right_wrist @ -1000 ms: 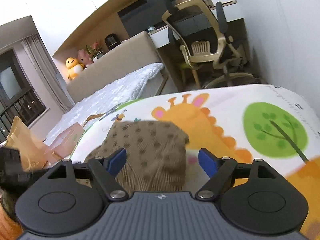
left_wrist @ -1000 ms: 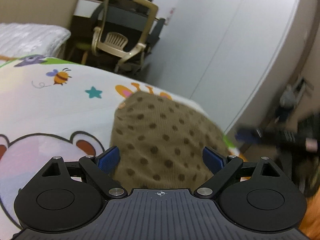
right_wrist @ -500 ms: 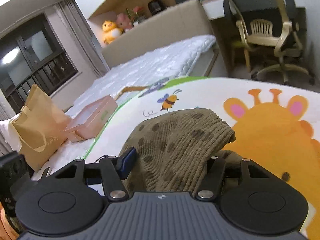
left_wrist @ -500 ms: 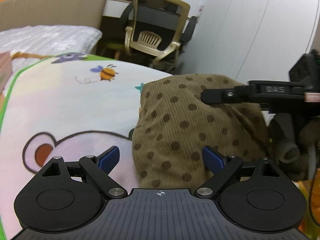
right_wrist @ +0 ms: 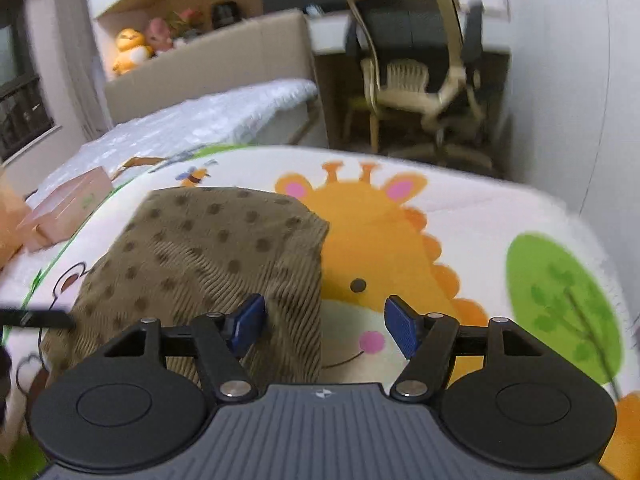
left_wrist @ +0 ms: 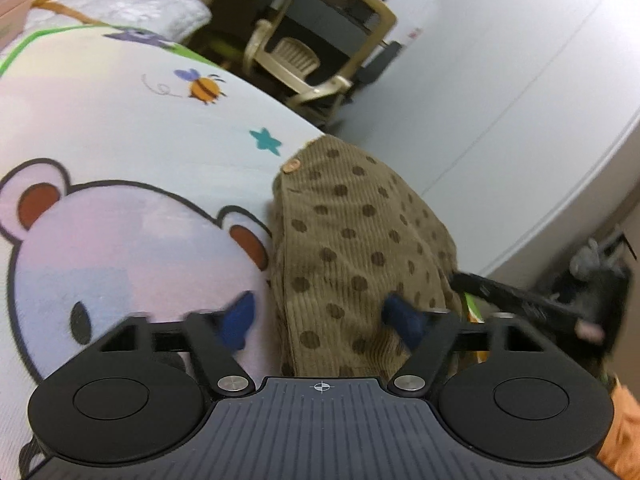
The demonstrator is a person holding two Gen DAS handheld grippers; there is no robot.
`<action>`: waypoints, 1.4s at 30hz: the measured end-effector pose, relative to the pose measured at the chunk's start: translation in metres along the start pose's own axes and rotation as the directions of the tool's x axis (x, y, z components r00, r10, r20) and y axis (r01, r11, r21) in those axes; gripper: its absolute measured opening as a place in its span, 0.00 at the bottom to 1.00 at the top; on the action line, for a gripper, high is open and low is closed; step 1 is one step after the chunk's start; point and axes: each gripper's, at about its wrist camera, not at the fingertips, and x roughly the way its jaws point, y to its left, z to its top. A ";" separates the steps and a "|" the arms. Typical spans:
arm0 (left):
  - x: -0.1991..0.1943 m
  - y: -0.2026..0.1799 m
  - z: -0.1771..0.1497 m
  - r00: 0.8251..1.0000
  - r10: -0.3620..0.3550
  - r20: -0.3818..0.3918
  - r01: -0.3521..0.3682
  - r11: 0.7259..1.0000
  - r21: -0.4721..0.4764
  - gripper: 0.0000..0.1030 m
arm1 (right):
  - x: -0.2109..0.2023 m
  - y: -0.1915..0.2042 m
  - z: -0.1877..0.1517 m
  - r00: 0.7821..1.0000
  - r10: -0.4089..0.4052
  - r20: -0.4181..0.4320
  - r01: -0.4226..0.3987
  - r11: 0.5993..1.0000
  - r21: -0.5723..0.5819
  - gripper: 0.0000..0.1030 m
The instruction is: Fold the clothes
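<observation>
A folded brown corduroy garment with dark dots (left_wrist: 352, 236) (right_wrist: 216, 248) lies on a cartoon play mat (left_wrist: 120, 120) (right_wrist: 460, 208). My left gripper (left_wrist: 320, 320) is open and low over the garment's near end; the cloth's left edge runs between its blurred blue pads (left_wrist: 402, 320), and the right pad touches the cloth. My right gripper (right_wrist: 326, 328) is open at the garment's right edge, left pad (right_wrist: 248, 324) over the cloth and right pad over the giraffe print. In the left wrist view the right gripper shows as a dark blurred bar (left_wrist: 516, 296).
An office chair (left_wrist: 320, 40) (right_wrist: 420, 80) stands beyond the mat's far edge, by a white wall (left_wrist: 500, 80). A bed with a white quilt (right_wrist: 200, 120) and a pink box (right_wrist: 64, 208) lie to the left. Plush toys (right_wrist: 132, 48) sit on a ledge.
Half a second ago the cloth was lifted and draped over my right gripper's finger; now it lies flat and that gripper is open. My left gripper's fingers stand closer together.
</observation>
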 end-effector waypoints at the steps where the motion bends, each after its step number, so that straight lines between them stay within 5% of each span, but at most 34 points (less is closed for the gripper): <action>1: -0.002 -0.002 0.000 1.000 0.004 0.006 -0.004 1.000 -0.001 0.38 | -0.009 0.007 -0.003 1.000 0.006 0.025 -0.004 0.999 -0.047 0.65; 2: -0.006 -0.005 0.000 1.000 0.006 0.012 -0.006 1.000 0.006 0.24 | -0.017 0.017 -0.006 0.999 0.023 0.046 -0.019 0.995 -0.100 0.65; 6: -0.018 -0.017 -0.003 1.000 0.001 0.028 -0.002 0.999 0.032 0.12 | -0.031 0.066 -0.022 0.992 0.113 0.061 -0.090 0.950 -0.299 0.65; 13: -0.022 -0.018 -0.012 0.998 0.055 -0.004 -0.055 0.997 0.051 0.12 | -0.018 0.150 -0.055 0.984 0.177 0.029 -0.130 0.817 -0.562 0.65; 15: -0.023 -0.018 -0.013 0.998 0.058 -0.009 -0.057 0.997 0.053 0.12 | -0.012 0.161 -0.061 0.985 0.171 0.023 -0.125 0.800 -0.587 0.55; 17: -0.024 -0.018 -0.016 0.998 0.055 -0.018 -0.054 0.997 0.061 0.12 | -0.015 0.158 -0.062 0.983 0.183 0.003 -0.149 0.808 -0.570 0.40; 22: -0.025 -0.023 -0.026 0.997 0.042 -0.064 -0.033 0.990 0.139 0.17 | -0.022 0.150 -0.065 0.976 0.215 -0.047 -0.207 0.827 -0.523 0.40; 27: -0.049 -0.038 -0.011 0.999 0.042 0.029 -0.048 0.974 0.224 0.43 | -0.038 0.130 -0.066 0.962 0.262 -0.076 -0.268 0.855 -0.444 0.40; 29: -0.052 -0.050 0.002 0.996 0.043 0.078 -0.062 0.962 0.266 0.53 | -0.051 0.110 -0.064 0.959 0.278 -0.056 -0.278 0.880 -0.386 0.48; 33: -0.025 -0.078 0.030 0.992 0.014 0.128 -0.055 0.943 0.329 0.63 | -0.068 0.066 -0.057 0.981 0.188 0.048 -0.168 0.945 -0.279 0.57; 37: 0.030 -0.101 0.032 0.998 -0.019 0.068 -0.008 0.925 0.380 0.70 | -0.067 0.027 -0.045 0.991 0.103 0.089 -0.092 0.989 -0.117 0.57; 42: 0.067 -0.101 0.006 0.999 0.040 -0.032 -0.022 0.901 0.434 0.68 | -0.053 -0.020 -0.018 0.987 0.120 0.107 -0.131 0.986 0.104 0.57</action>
